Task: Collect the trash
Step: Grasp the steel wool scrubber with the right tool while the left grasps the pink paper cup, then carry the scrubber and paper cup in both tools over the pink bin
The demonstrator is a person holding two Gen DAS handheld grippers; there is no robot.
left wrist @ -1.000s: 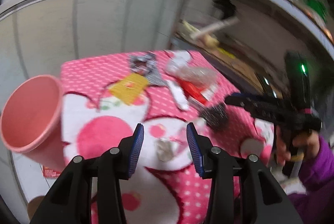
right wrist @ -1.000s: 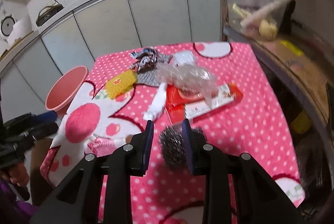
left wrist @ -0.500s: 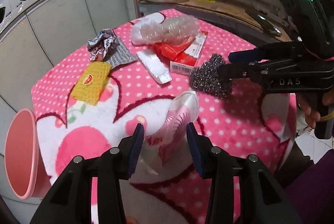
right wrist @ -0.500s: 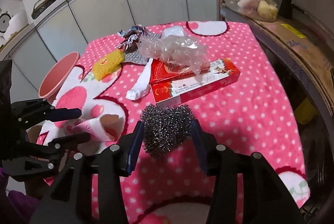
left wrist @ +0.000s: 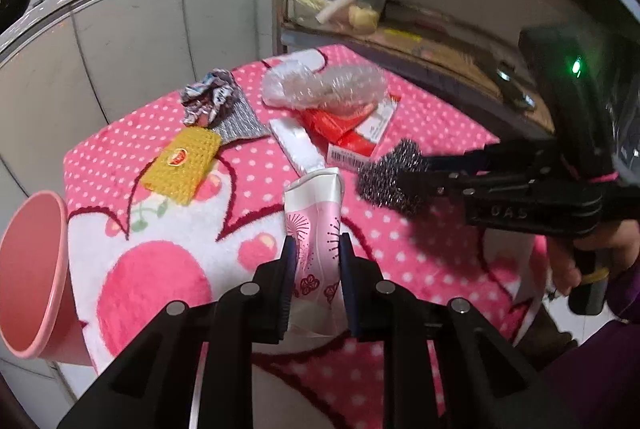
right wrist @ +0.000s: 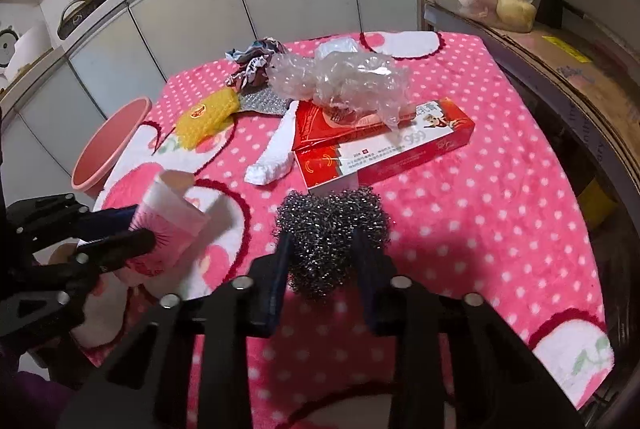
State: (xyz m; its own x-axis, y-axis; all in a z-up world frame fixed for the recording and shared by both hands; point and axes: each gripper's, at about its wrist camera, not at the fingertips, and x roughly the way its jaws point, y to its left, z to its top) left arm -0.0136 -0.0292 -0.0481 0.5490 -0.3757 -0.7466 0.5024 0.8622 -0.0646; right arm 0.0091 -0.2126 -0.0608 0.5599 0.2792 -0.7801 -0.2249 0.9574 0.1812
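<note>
Left claw [left wrist: 316, 261]: jaws have just been closing and now pinch the pink paper cup [left wrist: 314, 229], squashed flat between the pads, its mouth pointing away over the bench [left wrist: 420, 117]. Right claw [right wrist: 322, 249]: jaws have also just been closing, now clamped on the steel wool ball [right wrist: 332, 229], which bulges out past both pads.

Both loads look secured, so I judge the step in hand to be lift and carry to the pink bin [left wrist: 28, 277], which stands off the bench's left edge, beside the left claw.

Notes for doing it well:
- Hold pressure on the cup; it is crushed and slick, and may slide out if the pinch slackens.
- Raise both loads well clear of the fleecy cover so the wool does not snag.
- Left claw is nearer the bin; empty it first, with the cup over the bin mouth before letting go.

Further back, not yet collected: white wrapper [right wrist: 276, 153], red carton [right wrist: 380, 145], yellow sponge [right wrist: 208, 115], clear plastic wad [right wrist: 340, 77], crumpled foil wrapper [right wrist: 252, 63].
</note>
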